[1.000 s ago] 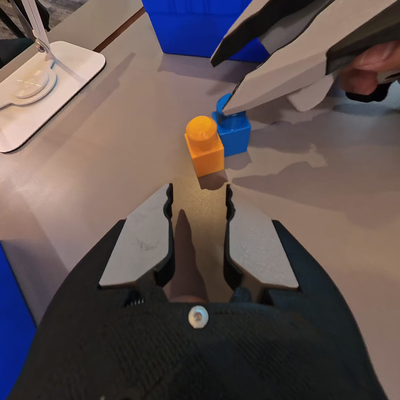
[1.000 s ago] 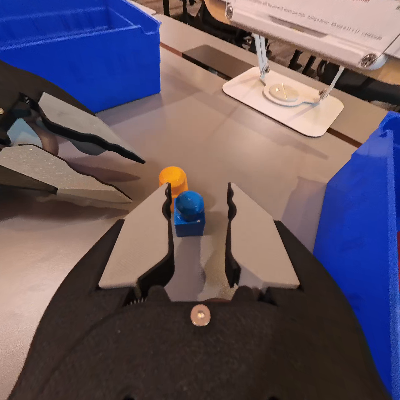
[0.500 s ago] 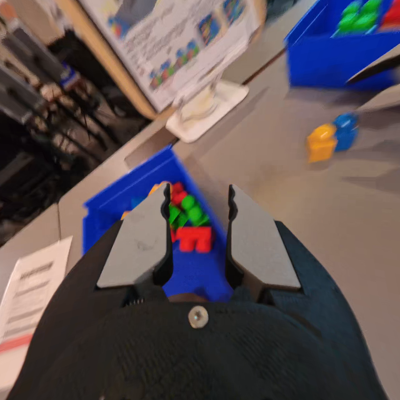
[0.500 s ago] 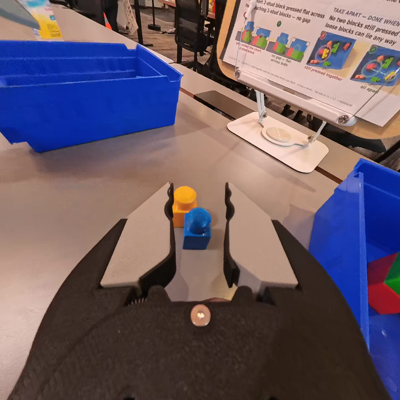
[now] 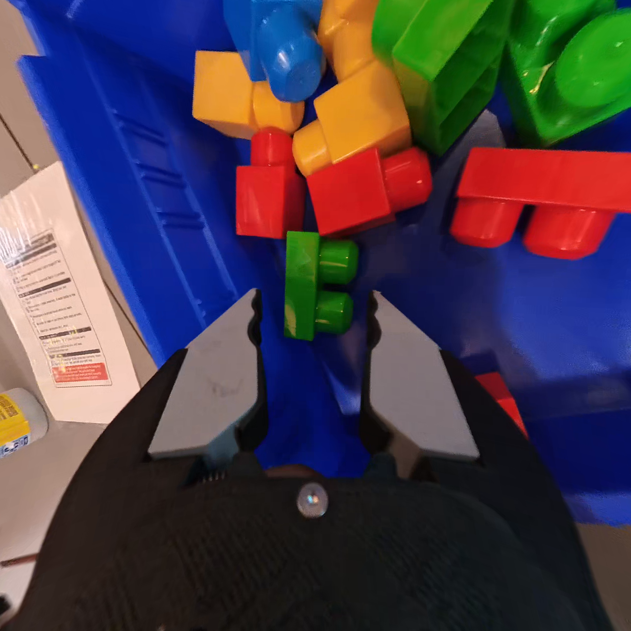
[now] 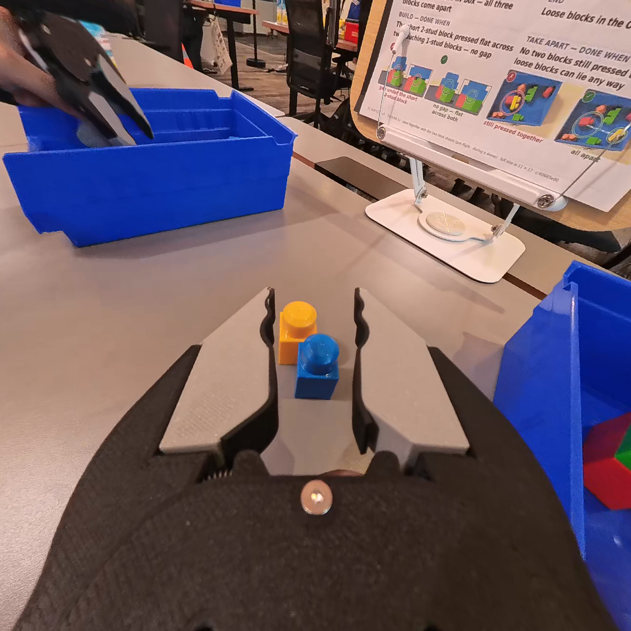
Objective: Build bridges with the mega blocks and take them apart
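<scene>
In the left wrist view, the left gripper (image 5: 314,307) is seen from behind: a matte black textured body with two grey wedge-shaped fingers (image 5: 211,386) edged in wavy black pads. Its jaws are spread wide, nothing gripped. Just past the tips, at 12 o'clock, a flat green two-stud block (image 5: 312,286) of glossy plastic is lying on its side, clear of both pads, on the smooth floor of a blue plastic bin (image 5: 143,205). Farther on, two red single-stud cubes (image 5: 269,194) are found, then orange blocks (image 5: 355,112) and a blue block (image 5: 286,54); at 2 o'clock a long red block (image 5: 546,191) and large green blocks (image 5: 444,58) are piled. A printed white sheet (image 5: 51,307) is lying at 9 o'clock outside the bin.

In the right wrist view, the right gripper (image 6: 312,307) is held open above a smooth grey table (image 6: 136,324). Between its fingers, untouched, a blue single-stud cube (image 6: 316,372) is standing, with an orange single-stud cube (image 6: 293,331) touching behind it. At 10 o'clock, the left gripper is dipped into the ribbed blue bin. A white stand with a printed card (image 6: 444,225) is placed at 1 o'clock.
</scene>
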